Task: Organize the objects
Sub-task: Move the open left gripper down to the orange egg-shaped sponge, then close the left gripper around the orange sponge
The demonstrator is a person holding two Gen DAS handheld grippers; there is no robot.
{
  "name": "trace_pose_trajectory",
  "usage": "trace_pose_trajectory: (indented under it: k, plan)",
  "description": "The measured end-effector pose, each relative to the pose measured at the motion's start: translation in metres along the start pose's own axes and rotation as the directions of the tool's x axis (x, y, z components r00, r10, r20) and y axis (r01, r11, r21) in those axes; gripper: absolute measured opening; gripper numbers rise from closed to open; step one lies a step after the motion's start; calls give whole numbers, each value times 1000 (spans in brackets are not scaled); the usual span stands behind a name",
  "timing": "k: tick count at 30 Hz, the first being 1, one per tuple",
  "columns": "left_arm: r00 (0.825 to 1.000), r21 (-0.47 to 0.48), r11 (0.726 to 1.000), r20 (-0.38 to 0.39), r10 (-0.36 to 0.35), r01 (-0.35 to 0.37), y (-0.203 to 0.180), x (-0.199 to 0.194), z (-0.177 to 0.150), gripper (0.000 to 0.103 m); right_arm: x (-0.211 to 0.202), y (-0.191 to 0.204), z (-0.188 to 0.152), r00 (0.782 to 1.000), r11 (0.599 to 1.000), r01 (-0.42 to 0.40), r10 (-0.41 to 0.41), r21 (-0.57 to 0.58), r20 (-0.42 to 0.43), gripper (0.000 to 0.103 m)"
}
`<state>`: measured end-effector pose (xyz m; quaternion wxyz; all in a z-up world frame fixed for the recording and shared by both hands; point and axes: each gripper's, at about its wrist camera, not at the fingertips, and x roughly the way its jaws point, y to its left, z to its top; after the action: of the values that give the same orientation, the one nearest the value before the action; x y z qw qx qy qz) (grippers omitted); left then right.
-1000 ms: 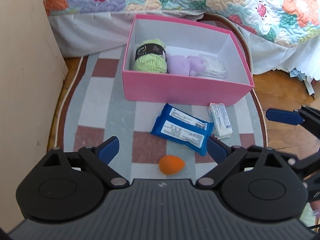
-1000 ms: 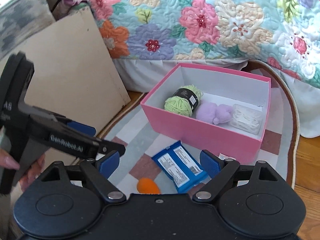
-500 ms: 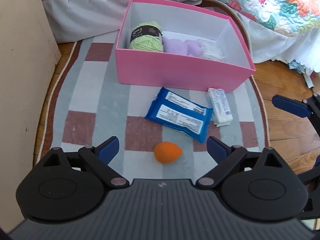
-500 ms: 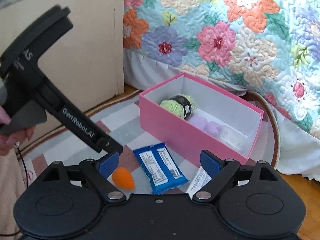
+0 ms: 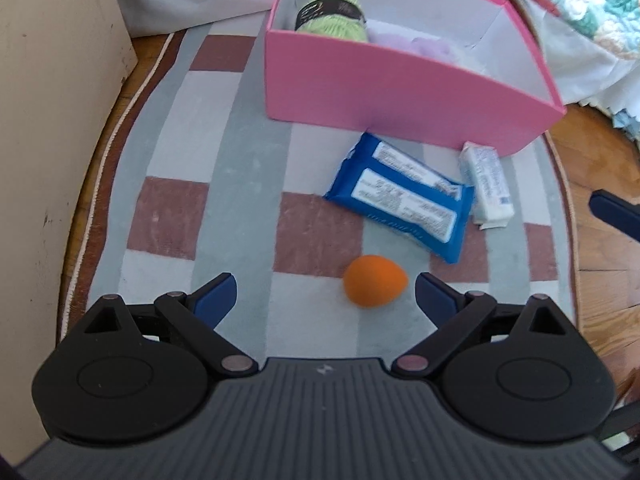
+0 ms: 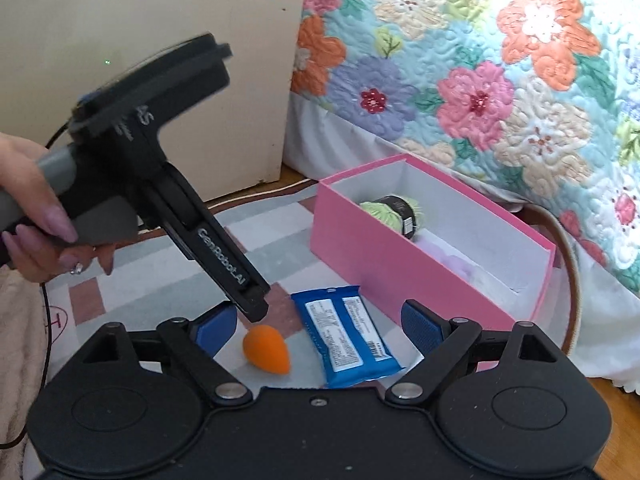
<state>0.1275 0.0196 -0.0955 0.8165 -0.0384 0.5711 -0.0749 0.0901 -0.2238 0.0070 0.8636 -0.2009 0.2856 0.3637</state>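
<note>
An orange egg-shaped sponge (image 5: 375, 285) lies on the checked rug (image 5: 200, 168), just ahead of my open left gripper (image 5: 326, 298) and slightly right of its centre. Beyond the sponge lie a blue wipes pack (image 5: 400, 198) and a small white packet (image 5: 486, 184). Behind them stands a pink box (image 5: 400, 96) holding green yarn (image 5: 334, 16) and a lilac soft item (image 5: 416, 44). My right gripper (image 6: 320, 324) is open and holds nothing; in its view the left gripper's tip (image 6: 254, 304) hovers just above the sponge (image 6: 267, 347), beside the wipes pack (image 6: 346, 336) and the box (image 6: 400, 264).
A beige board (image 5: 44, 100) stands along the rug's left side. A flowered quilt (image 6: 480, 72) hangs behind the box. Wooden floor (image 5: 600, 152) shows to the right of the rug. A hand (image 6: 36, 220) holds the left gripper's handle.
My left gripper has dropped lower and closer to the orange sponge, which now sits nearer its fingers. The right view has swung round, showing the left tool above the sponge. Both stay open.
</note>
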Motion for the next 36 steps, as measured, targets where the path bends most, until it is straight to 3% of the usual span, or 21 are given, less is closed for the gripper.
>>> trace_pose_trajectory:
  k: [3,10,16,20,23,28,31,34,36]
  plan:
    - [1000,3,1000,-4,-6,6,3,5,-1,97,10,0,-4,999,1000,3,-3,6,-34,93]
    - [987,-93,983,29,-159,161,18,9,-1,97,21,-6,-10,999,996,35,-33,87,-19,93]
    - [968,-119,961,46,-245,249,17,12,-1,97,39,3,-15,994,998,13,-6,64,-105,93]
    - [968,-123,960,41,-249,253,18,18,-1,96,55,3,-13,979,986,-45,75,163,-188,93]
    - [972,-145,961,-2,-237,234,20,27,-2,95,65,-1,-16,970,959,-71,131,276,-205,93]
    - [976,-148,968,-46,-214,205,22,43,-5,94,79,5,-25,961,946,-67,147,317,-236,93]
    - [976,-138,969,-40,-213,206,21,46,-6,88,86,8,-29,957,939,-73,160,336,-241,91]
    - [975,-133,968,-32,-218,212,20,47,-7,76,94,8,-33,951,920,-81,186,382,-247,87]
    - [979,-113,973,-20,-202,199,18,48,-8,62,98,8,-35,948,909,-82,197,409,-249,83]
